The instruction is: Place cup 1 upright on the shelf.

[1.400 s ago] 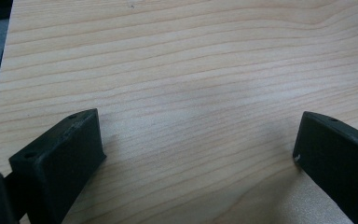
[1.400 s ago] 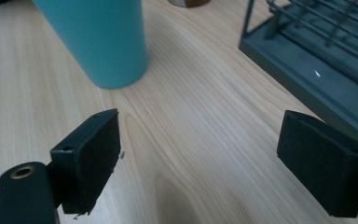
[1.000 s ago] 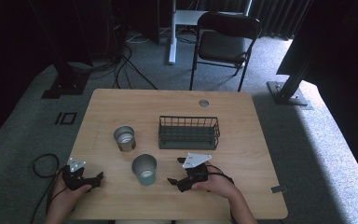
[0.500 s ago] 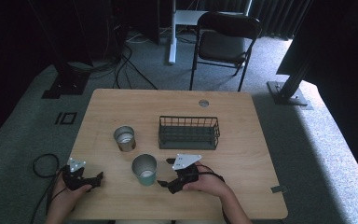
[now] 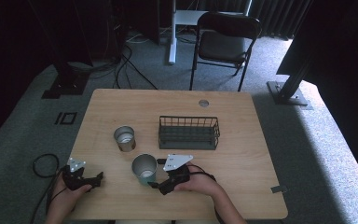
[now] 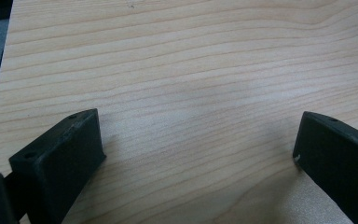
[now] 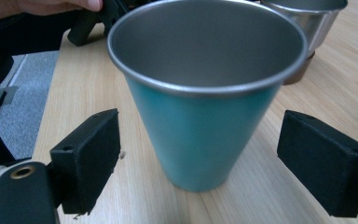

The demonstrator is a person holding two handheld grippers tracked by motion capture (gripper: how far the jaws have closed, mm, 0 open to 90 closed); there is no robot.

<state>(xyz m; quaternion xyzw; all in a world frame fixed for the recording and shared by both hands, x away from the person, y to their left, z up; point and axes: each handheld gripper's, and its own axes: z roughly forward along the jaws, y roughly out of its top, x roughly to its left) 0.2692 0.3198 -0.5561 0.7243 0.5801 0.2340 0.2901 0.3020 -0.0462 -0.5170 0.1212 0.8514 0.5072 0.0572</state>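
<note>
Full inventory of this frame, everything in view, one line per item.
Teal cup: 1, teal with a steel inside, near table edge, between the right gripper's open jaws, upright.
Steel cup: 1, silver, left of the basket.
Wire basket: 1, dark, table centre.
Table: 1, light wood, round grommet near far edge.
Folding chair: 1, black, beyond the table.
Floor cables: several, black, far left.
Left gripper: 1, black, jaws open over bare wood.
Right gripper: 1, black, jaws open.

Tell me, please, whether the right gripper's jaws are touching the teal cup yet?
Apart. The right gripper view shows bare table between each jaw of the right gripper and the teal cup standing between them.
</note>
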